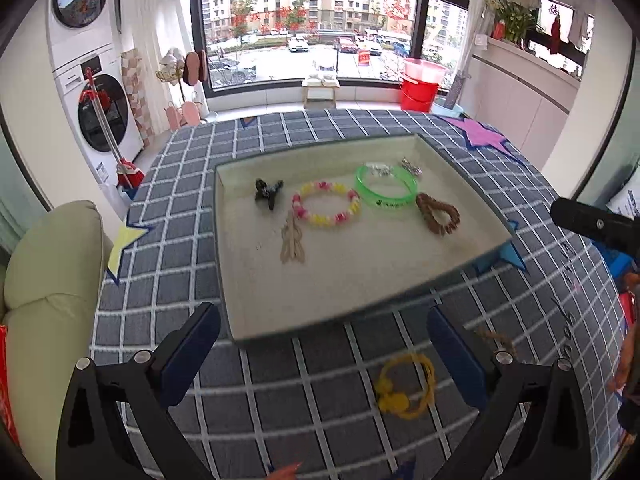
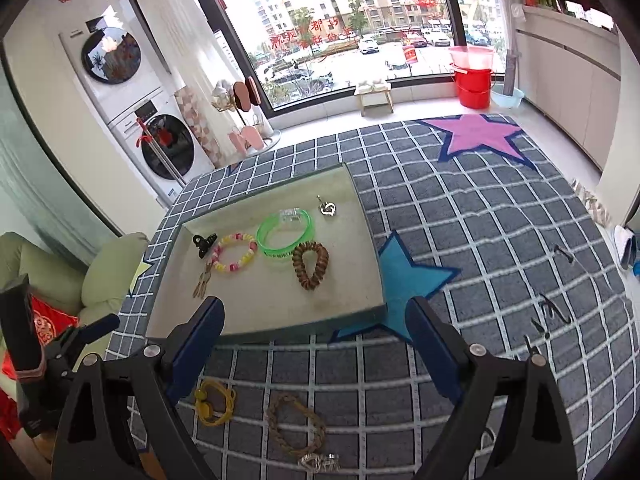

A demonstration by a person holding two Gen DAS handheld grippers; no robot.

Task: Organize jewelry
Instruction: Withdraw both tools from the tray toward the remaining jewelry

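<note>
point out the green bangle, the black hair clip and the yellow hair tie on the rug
green bangle [image 2: 285, 236]: right wrist view, on its front band.
black hair clip [image 2: 204, 243]: right wrist view, on its body.
yellow hair tie [image 1: 404, 387]: left wrist view, on the knot side of its loop.

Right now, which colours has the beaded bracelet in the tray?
Yellow, pink and white beads; the beaded bracelet shows best in the left wrist view.

both hand-held grippers look alike. the left gripper has two matte black angular arms with triangular cut-outs, each carrying a round silver screw head near its fingers, which are faced with flat dark blue pads. the right gripper shows the same black frame, silver screws and blue pads.
</note>
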